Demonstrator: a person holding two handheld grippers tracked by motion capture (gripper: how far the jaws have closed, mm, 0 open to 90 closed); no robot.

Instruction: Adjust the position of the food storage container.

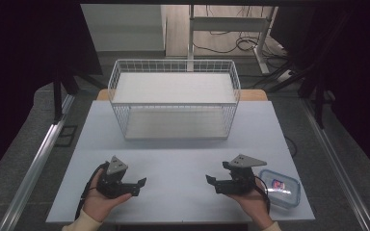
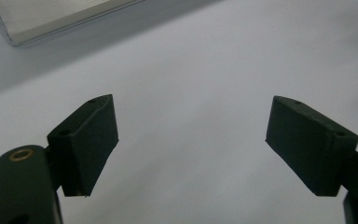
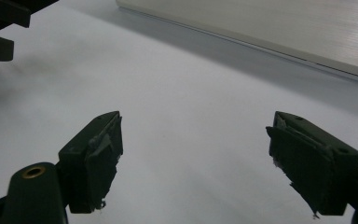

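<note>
A person's hands hold two black grippers low over the near part of a pale table [image 1: 178, 159]. My left gripper [image 1: 142, 185] sits at the near left, its jaws pointing right toward the middle. In the left gripper view it [image 2: 191, 140] stands open, with bare tabletop between the pads. My right gripper [image 1: 211, 182] sits at the near right, jaws pointing left. In the right gripper view it [image 3: 193, 154] is open as well, nothing between its worn pads. The two grippers face each other with a gap of table between them.
A white wire basket [image 1: 173, 98] with a pale floor stands at the back middle of the table. A clear lidded plastic box [image 1: 280, 187] with something small and coloured inside lies at the near right, just beyond the right hand. Cables and desk legs [image 1: 262, 43] lie on the floor behind.
</note>
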